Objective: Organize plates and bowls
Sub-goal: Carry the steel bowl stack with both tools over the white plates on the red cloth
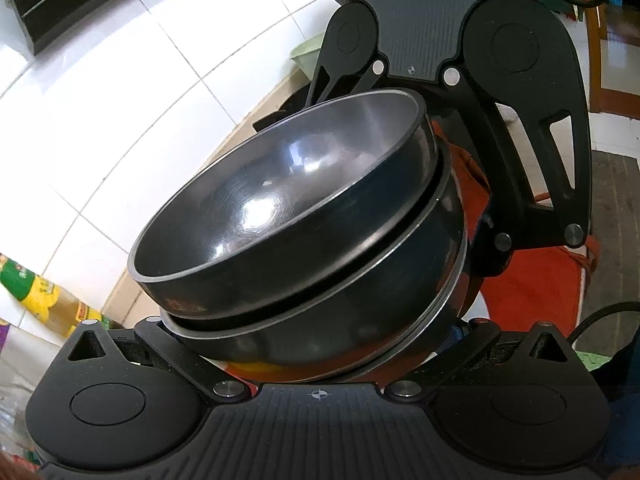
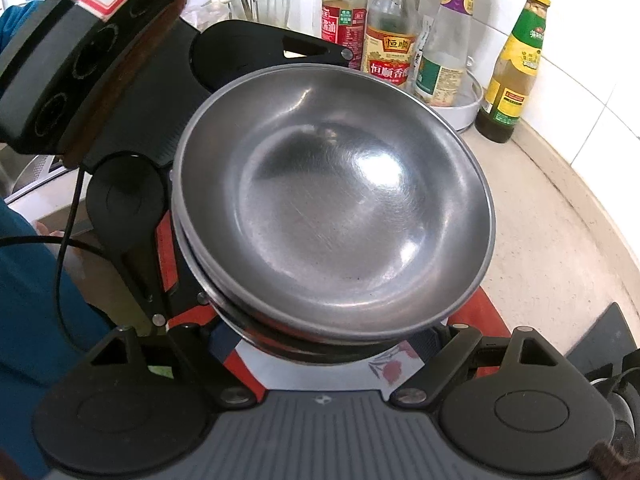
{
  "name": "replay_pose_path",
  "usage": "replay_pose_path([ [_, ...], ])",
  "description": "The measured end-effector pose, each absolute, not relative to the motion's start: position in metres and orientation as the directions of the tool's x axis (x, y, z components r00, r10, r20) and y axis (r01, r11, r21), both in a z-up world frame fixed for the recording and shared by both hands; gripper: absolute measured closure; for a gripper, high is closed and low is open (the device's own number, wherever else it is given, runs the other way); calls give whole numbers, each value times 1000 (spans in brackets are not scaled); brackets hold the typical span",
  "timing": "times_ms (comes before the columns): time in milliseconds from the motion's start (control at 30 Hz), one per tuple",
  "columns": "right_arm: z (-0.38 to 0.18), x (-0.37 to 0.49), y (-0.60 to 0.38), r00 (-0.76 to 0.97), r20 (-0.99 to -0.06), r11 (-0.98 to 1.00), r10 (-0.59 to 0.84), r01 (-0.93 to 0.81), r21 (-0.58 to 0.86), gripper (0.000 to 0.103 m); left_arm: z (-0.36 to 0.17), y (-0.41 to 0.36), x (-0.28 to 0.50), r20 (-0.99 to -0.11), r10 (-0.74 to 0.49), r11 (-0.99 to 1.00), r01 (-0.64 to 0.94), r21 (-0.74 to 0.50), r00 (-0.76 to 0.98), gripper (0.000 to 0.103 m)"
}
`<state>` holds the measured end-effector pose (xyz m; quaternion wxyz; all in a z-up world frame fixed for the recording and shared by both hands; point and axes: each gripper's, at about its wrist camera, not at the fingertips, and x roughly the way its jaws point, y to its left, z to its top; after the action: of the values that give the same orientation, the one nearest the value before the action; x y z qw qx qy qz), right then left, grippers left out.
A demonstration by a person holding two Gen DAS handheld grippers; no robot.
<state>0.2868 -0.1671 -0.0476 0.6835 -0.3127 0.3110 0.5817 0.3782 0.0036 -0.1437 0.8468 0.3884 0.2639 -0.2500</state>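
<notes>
Together the two grippers carry a nested stack of steel bowls (image 1: 296, 216), tilted and lifted off the worktop (image 2: 560, 264). The left gripper (image 1: 320, 344) takes the stack from one side; its fingers are spread wide around the lower bowl, with the bowl's wall filling the gap between them, though the contact of the pads is hidden under the rim. The right gripper (image 2: 320, 344) comes in from the opposite side, its fingers also held wide with the bottom of the stack (image 2: 332, 200) between them. In the left wrist view the right gripper (image 1: 432, 96) shows behind the bowls, its linkage arms straddling the far rim. In the right wrist view the left gripper (image 2: 168, 184) stands at the left of the stack. Under the bowls lies a red and white cloth or mat (image 2: 400, 364). Several condiment bottles (image 2: 390, 40) stand against the tiled wall (image 2: 580, 60) at the back of the worktop. A blue sleeve (image 2: 28, 280) shows at the left edge.
</notes>
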Motion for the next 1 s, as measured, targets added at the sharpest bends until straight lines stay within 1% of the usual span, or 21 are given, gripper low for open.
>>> replay_pose_path([
  [233,-51,297,-163,146,-792,132,593,-988,-84,21,-151,8,401,-640,-209,577,621,530,740,0],
  [467,-66,304,-158,135,-804,129,579,-989,-72,22,-163,5,415,-651,-191,575,621,532,735,0],
  [700,-73,310,-155,138,-818,129,559,-989,-78,22,-165,8,427,-649,-198,587,619,522,735,0],
  [800,-76,313,-153,136,-825,128,548,-989,-78,22,-164,4,405,-649,-194,588,617,523,736,0],
  [1000,-84,318,-153,135,-836,135,532,-988,-74,21,-167,4,402,-651,-194,584,619,524,734,0],
])
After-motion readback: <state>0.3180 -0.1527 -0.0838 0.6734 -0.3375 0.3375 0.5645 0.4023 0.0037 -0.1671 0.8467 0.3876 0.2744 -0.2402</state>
